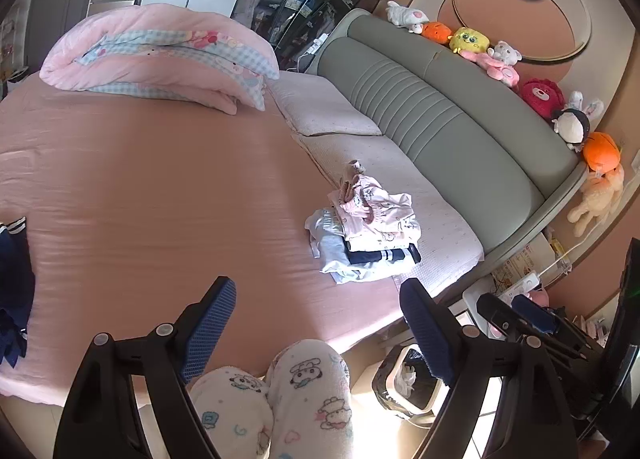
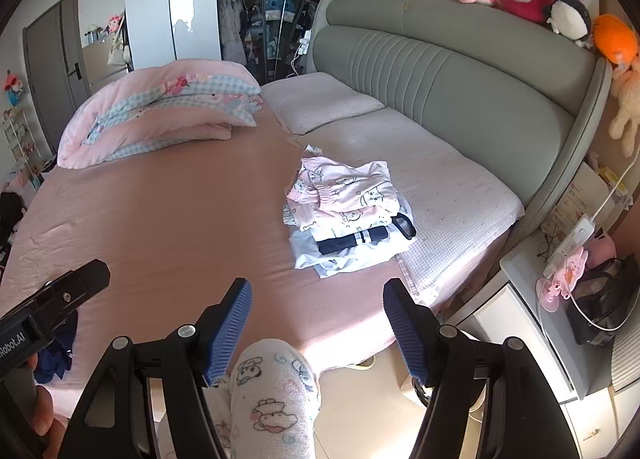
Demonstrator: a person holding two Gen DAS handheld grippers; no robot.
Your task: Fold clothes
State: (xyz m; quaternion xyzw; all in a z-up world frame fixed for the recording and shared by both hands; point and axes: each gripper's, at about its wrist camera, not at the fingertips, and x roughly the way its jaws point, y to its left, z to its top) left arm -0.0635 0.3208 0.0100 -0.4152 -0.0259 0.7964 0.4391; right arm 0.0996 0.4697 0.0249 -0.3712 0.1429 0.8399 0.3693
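The left gripper (image 1: 316, 323) was held above the near edge of the bed (image 1: 140, 179), tilted downward, its fingers (image 1: 210, 323) spread wide and nothing gripped between them. The right gripper (image 2: 318, 323) was held beside it in the same downward pose, also wide open and empty. The stack of folded clothes (image 2: 344, 211) was seen on the bed near the headboard (image 2: 460, 79). A dark blue garment (image 1: 14, 287) was seen at the bed's edge, far from the stack.

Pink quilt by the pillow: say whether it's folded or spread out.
Folded: the pink quilt lies doubled in thick layers, a bundle on the bed.
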